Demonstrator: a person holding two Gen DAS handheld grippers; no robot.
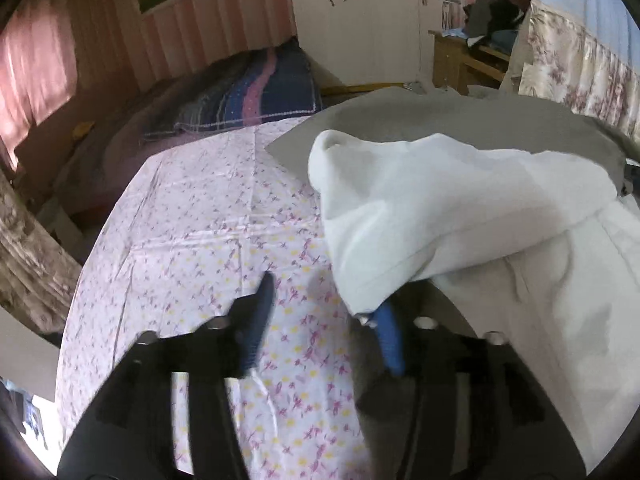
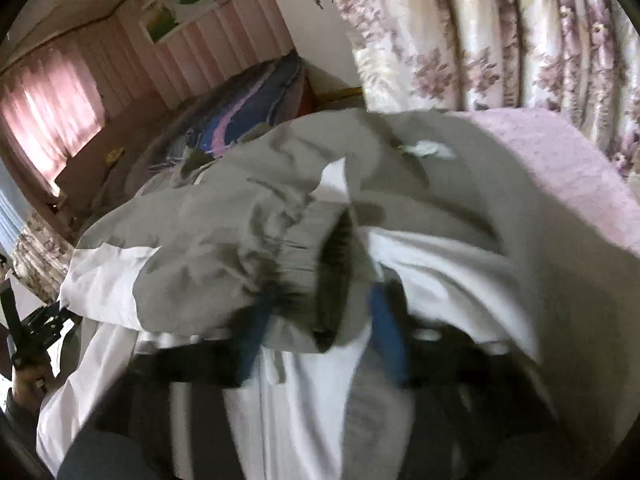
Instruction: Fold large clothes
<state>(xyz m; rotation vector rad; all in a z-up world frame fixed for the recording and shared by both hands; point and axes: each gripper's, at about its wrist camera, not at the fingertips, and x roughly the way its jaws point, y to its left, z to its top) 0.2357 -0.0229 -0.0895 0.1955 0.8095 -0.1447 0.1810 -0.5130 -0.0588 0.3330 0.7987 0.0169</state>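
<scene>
A large grey and white jacket (image 1: 480, 208) lies on a bed covered by a pink floral sheet (image 1: 208, 240). In the left wrist view my left gripper (image 1: 324, 304) is open over the sheet, its right finger (image 1: 388, 336) tucked under the edge of a white sleeve, its left finger (image 1: 260, 308) free. In the right wrist view the jacket (image 2: 240, 240) fills the middle, with a grey elastic cuff (image 2: 336, 272) between the fingers of my right gripper (image 2: 320, 304). The jaws stand apart around the cuff. The view is blurred.
A dark blue and pink striped blanket (image 1: 256, 96) lies at the far end of the bed. Floral curtains (image 2: 500, 40) hang at the right. A wooden shelf with clothes (image 1: 480, 48) stands at the back. The left gripper's body (image 2: 36, 324) shows at the left edge.
</scene>
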